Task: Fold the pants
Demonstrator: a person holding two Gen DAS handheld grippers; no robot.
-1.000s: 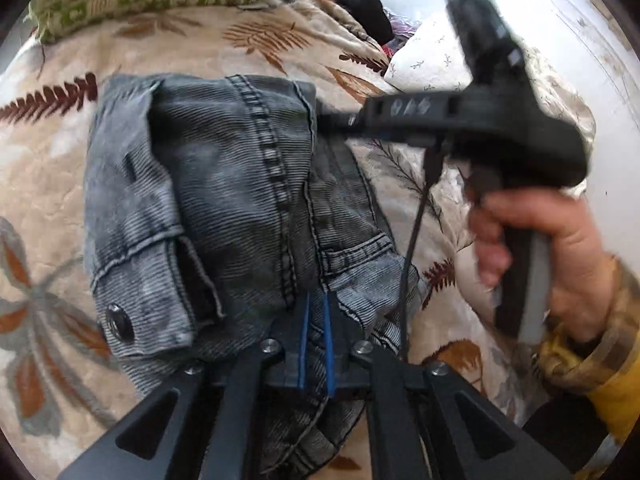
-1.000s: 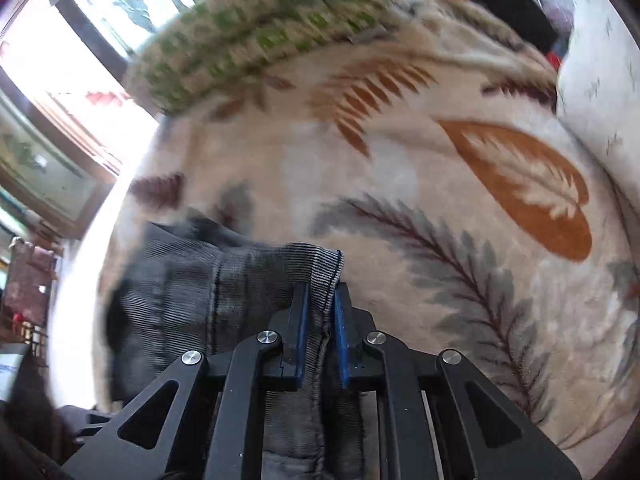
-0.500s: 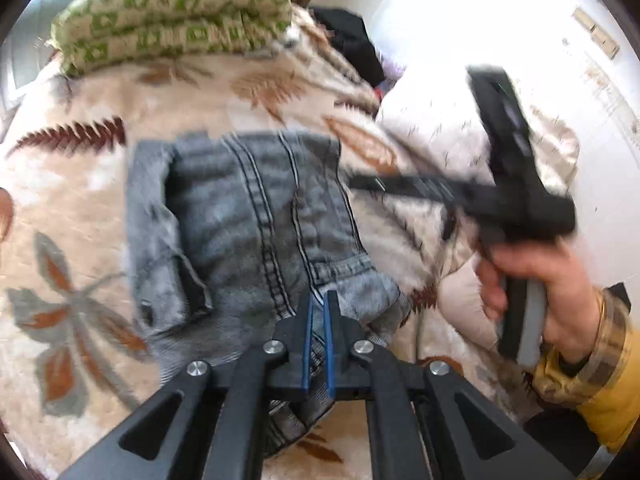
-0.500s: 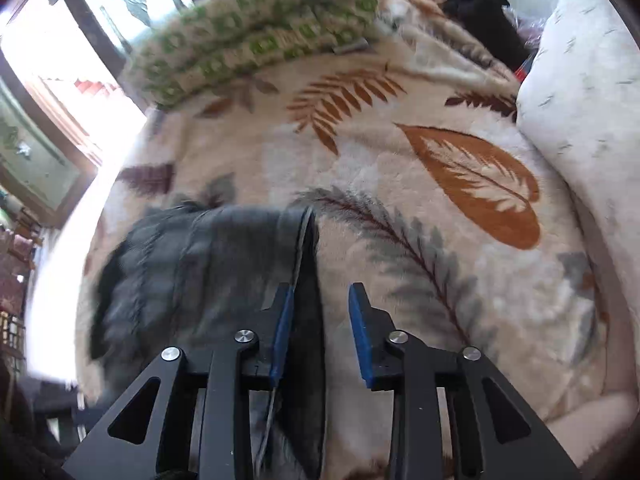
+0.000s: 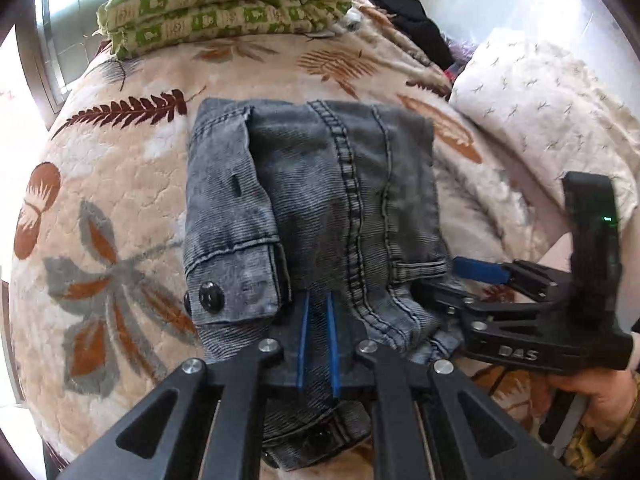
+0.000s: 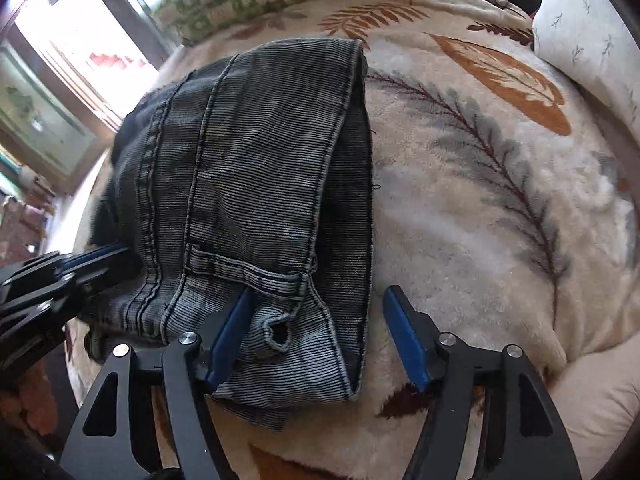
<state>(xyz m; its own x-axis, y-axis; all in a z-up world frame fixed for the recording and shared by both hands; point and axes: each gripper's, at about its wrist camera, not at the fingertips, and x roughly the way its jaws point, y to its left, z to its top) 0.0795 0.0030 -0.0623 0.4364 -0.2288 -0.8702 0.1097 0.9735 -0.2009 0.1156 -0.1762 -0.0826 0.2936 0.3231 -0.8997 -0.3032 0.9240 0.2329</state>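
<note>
At the near edge of the folded grey jeans (image 5: 320, 184), the left gripper (image 5: 318, 340) pinches denim; the right gripper (image 6: 316, 340), jaws just opened wide, straddles the corner without pressing. Jeans lie on the leaf-print blanket (image 6: 480, 208). Final fold apparently placed; next, release and withdraw.

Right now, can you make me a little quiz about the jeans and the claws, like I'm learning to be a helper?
1. True or false: the right claw is pinching the jeans tightly.
2. Which claw is shut on the jeans? A) left claw B) right claw C) neither
3. Fill in: the folded jeans lie on a blanket printed with ____.

Key:
1. False. Its jaws have just been opening; denim lies between them, but the pads stand apart.
2. A
3. Leaves
</note>
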